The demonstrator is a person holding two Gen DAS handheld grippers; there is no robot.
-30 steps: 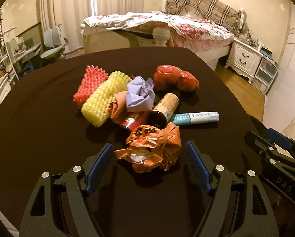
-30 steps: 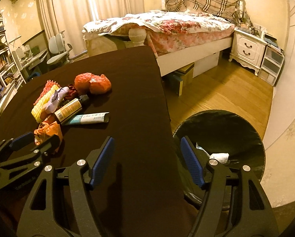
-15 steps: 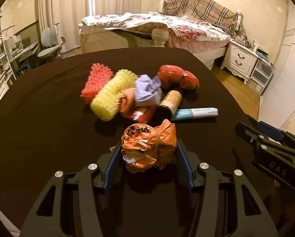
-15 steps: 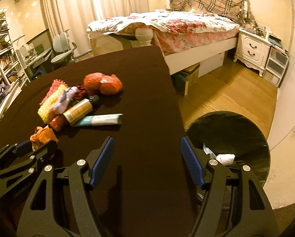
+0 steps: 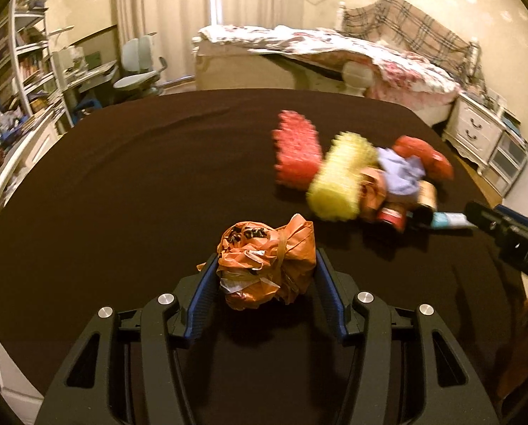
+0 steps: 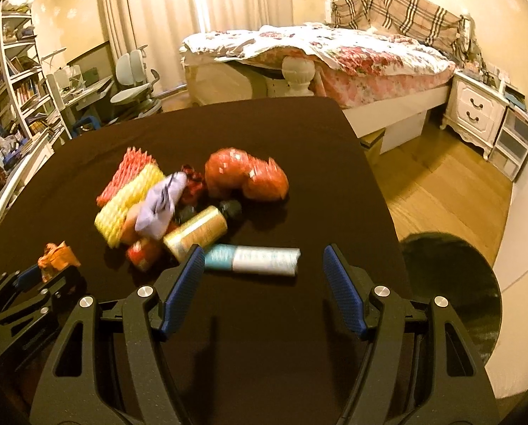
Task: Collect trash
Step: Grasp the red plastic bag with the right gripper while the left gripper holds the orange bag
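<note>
Left wrist view showed the left gripper (image 5: 265, 283) with its jaws pinching a crumpled orange plastic bag (image 5: 265, 265) from both sides, above the dark brown counter (image 5: 122, 194); off to the right lay the blurred heap of rubbish: a red foam net sleeve (image 5: 296, 152), a yellow foam net sleeve (image 5: 342, 184), a crumpled lilac paper (image 5: 402, 173) and a red plastic bundle (image 5: 423, 156); in the right wrist view the right gripper (image 6: 264, 279) had its jaws spread wide over the counter, just short of a teal-and-white tube (image 6: 253, 259) lying beside a gold cylindrical bottle (image 6: 196, 232); a black round bin (image 6: 451, 283) stood on the wooden floor (image 6: 441, 184) at the right.
</note>
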